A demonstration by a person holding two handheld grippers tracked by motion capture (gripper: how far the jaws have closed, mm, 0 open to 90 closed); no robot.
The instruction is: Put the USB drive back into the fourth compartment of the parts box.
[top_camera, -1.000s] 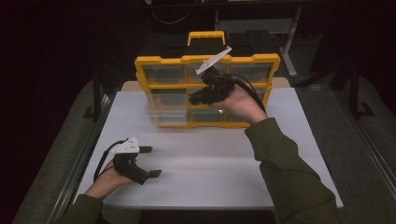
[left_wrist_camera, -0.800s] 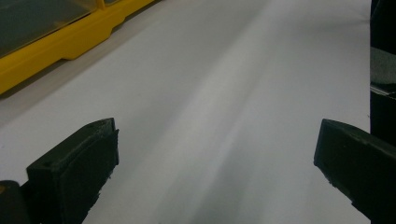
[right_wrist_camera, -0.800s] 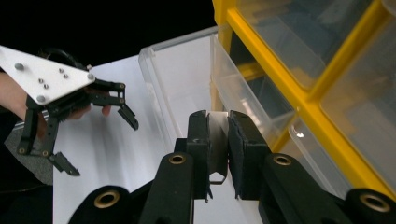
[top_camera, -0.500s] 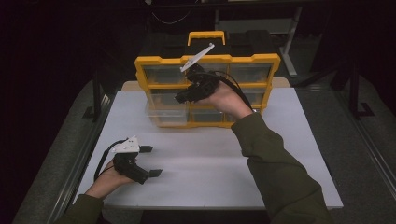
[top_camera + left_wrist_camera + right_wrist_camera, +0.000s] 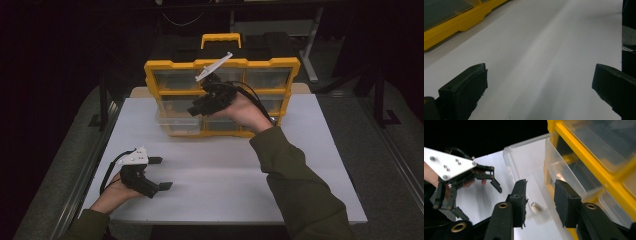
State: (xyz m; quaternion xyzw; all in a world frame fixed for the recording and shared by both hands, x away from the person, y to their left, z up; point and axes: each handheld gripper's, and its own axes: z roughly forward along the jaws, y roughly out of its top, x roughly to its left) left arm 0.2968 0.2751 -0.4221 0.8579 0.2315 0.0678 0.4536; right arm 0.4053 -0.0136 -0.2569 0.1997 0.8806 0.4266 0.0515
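A yellow drawer cabinet point(image 5: 220, 64) stands at the back of the white table point(image 5: 310, 165). Its bottom-left clear drawer point(image 5: 172, 122) is pulled out. My right gripper point(image 5: 194, 110) hovers over that drawer point(image 5: 529, 162), pointing down and left. Its jaws have just been opening, and the right gripper point(image 5: 540, 187) holds nothing. Below the gap a small metal piece point(image 5: 535, 206) shows blurred inside the drawer. My left gripper point(image 5: 161, 173) rests on the table at the front left, open and empty; in its own view the left gripper point(image 5: 540, 75) faces bare table.
The cabinet's yellow base point(image 5: 454, 25) runs along the table's far side, and its other clear drawers point(image 5: 584, 142) are pushed in. A yellow handle point(image 5: 221, 39) tops the cabinet. Dark floor surrounds the table. The person's right sleeve point(image 5: 300, 190) crosses the table's middle.
The right gripper has swung a little to the left, from the cabinet's middle toward the pulled-out drawer. The left gripper has stayed put.
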